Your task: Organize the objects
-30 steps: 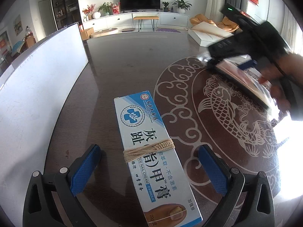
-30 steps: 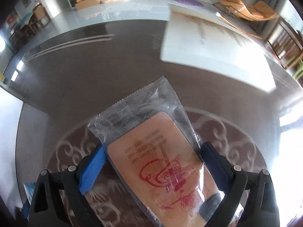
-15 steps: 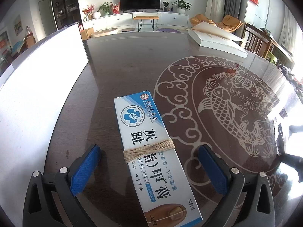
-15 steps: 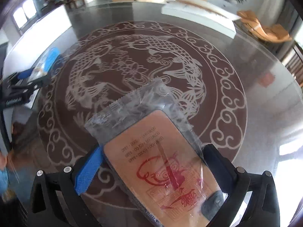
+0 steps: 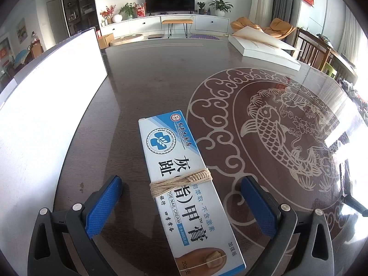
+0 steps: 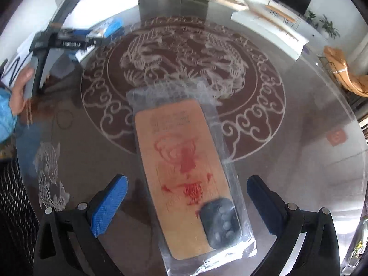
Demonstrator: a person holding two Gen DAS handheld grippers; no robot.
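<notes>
A blue and white toe nail cream box (image 5: 181,179), tied round its middle with twine, lies on the dark glass table (image 5: 147,96). My left gripper (image 5: 181,181) stands open around it, with both blue pads clear of its sides. In the right wrist view a clear plastic packet (image 6: 179,151) holds an orange card with red print and a dark grey piece. It appears to lie flat on the glass. My right gripper (image 6: 187,181) is open wide around it, with a gap on each side. The left gripper (image 6: 62,43) and the hand (image 6: 20,87) holding it show at the upper left.
The table top carries a pale fish and cloud pattern (image 5: 276,126). A tall white board (image 5: 46,92) stands along the left side. A flat white box (image 5: 264,50) lies at the far right. Wooden chairs (image 5: 310,48) stand beyond the table edge.
The right gripper swung across the table with the packet and left the left wrist view. Its pads now stand clear of the packet. The left gripper and the box stayed still.
</notes>
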